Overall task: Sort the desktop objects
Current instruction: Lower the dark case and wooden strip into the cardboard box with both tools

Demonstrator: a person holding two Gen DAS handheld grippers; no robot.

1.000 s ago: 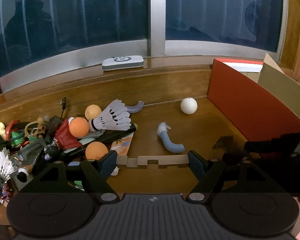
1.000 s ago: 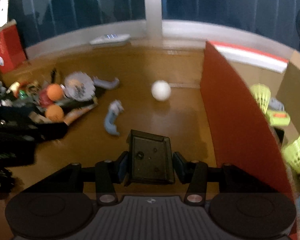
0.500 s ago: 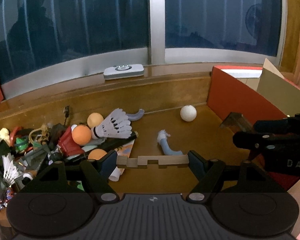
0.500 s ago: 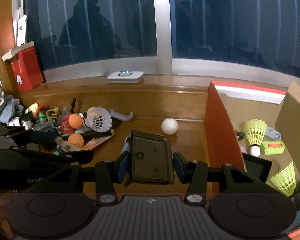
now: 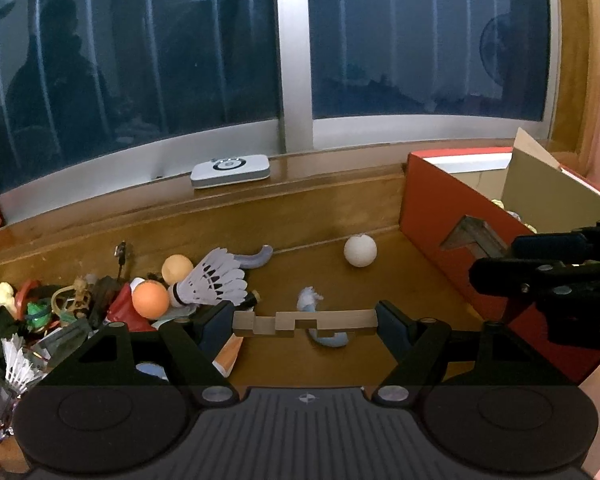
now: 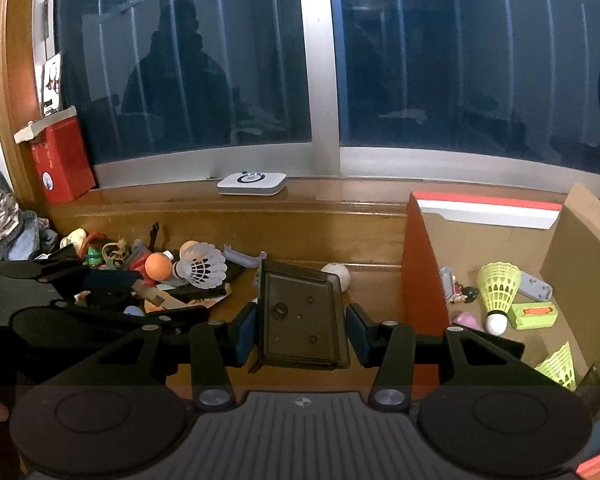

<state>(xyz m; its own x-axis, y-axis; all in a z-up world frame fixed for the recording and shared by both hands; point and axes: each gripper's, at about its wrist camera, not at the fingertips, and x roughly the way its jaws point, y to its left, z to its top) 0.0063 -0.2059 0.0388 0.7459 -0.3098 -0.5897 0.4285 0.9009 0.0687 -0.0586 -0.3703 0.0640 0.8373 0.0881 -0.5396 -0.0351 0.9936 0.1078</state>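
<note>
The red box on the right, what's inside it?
Inside the red box are two yellow shuttlecocks, a green block, a pink thing and small toys. Its near corner is hidden behind the right tool.

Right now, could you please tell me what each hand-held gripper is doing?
Left hand-held gripper: closed on a notched wooden block.
Right hand-held gripper: closed on a dark plastic tray.

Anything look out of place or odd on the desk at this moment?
Mostly a jumbled toy pile at the left. A white ball and a blue curved toy lie loose on the bare wood, apart from the pile and outside the red box.
</note>
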